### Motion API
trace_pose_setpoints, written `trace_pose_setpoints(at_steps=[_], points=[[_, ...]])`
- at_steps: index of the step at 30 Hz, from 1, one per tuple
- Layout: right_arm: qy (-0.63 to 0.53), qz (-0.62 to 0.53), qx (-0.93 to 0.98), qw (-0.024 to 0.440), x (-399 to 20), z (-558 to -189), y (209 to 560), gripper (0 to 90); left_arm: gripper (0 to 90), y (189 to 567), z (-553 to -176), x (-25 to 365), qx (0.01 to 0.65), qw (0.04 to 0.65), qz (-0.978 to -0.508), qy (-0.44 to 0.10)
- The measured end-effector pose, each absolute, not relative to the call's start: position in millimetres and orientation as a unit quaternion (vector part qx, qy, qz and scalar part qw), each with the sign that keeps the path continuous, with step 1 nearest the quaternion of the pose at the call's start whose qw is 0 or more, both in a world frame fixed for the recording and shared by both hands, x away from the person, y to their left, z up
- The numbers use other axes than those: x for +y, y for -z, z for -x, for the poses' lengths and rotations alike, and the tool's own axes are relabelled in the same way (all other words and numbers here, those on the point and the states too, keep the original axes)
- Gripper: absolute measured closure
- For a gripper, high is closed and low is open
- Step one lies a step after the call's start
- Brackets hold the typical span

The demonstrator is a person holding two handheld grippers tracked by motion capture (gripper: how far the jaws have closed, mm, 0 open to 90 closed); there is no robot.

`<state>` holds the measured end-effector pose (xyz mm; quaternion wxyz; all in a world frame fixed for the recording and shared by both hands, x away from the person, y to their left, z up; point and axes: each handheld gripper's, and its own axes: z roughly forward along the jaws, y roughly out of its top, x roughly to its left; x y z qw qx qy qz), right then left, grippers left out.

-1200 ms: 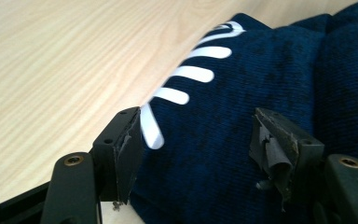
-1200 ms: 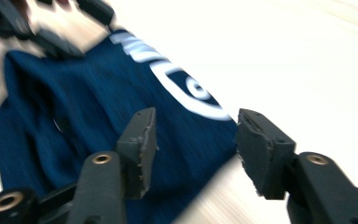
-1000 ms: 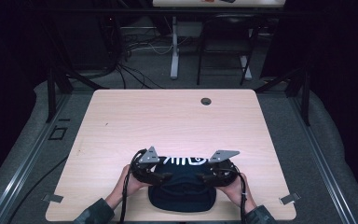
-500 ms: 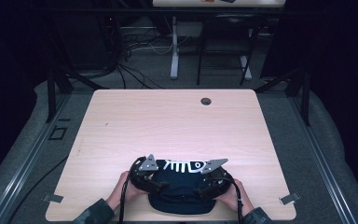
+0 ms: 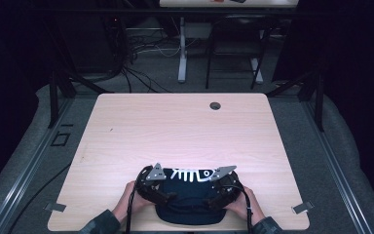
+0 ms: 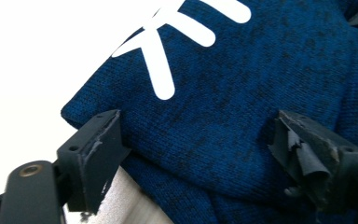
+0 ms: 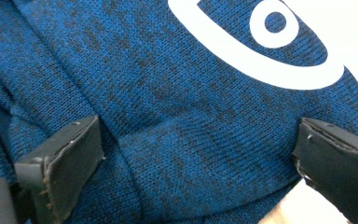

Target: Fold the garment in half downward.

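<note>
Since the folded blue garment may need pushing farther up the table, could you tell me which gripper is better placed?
Probably either: left gripper and right gripper flank the blue garment evenly, their jaws just opened and spread over the cloth without pinching.

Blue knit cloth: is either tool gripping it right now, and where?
Neither. Both the left tool and the right tool stand open over the folded blue knit cloth, their jaws having just been opening, pads apart from the fabric between them.

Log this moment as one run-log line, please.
item: blue knit garment at table near edge | left gripper: open, just opening, over fabric | right gripper: open, just opening, over fabric
</note>
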<state>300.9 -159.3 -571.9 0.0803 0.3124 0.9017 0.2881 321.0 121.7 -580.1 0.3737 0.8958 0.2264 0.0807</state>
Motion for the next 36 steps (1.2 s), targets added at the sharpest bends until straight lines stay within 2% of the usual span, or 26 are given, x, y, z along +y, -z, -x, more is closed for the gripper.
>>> trace_pose_setpoints(at_steps=[17, 18, 20, 21, 24, 29, 36], points=[[-0.291, -0.325, 0.895, 0.097, -161, -327, 573, 0.0, 13.1, 580, -345, 119, 0.25, 0.373, -0.888, -0.1], [-0.297, -0.325, 0.893, 0.096, -162, -327, 573, 0.0, 8.3, 579, -345, 120, 0.249, 0.375, -0.886, -0.109], [-0.311, -0.326, 0.888, 0.094, -164, -327, 573, 0.0, 6.4, 578, -345, 121, 0.252, 0.381, -0.883, -0.108], [-0.331, -0.33, 0.879, 0.093, -168, -326, 568, 0.0, 0.0, 576, -345, 122, 0.256, 0.384, -0.88, -0.11], [-0.349, -0.333, 0.871, 0.097, -174, -324, 562, 0.0, 0.1, 568, -344, 131, 0.263, 0.406, -0.868, -0.112], [-0.358, -0.335, 0.866, 0.1, -180, -319, 556, 0.0, 0.1, 563, -341, 141, 0.27, 0.408, -0.863, -0.122], [-0.367, -0.36, 0.847, 0.132, -212, -308, 544, 0.0, 0.1, 564, -344, 164, 0.304, 0.409, -0.852, -0.124]])
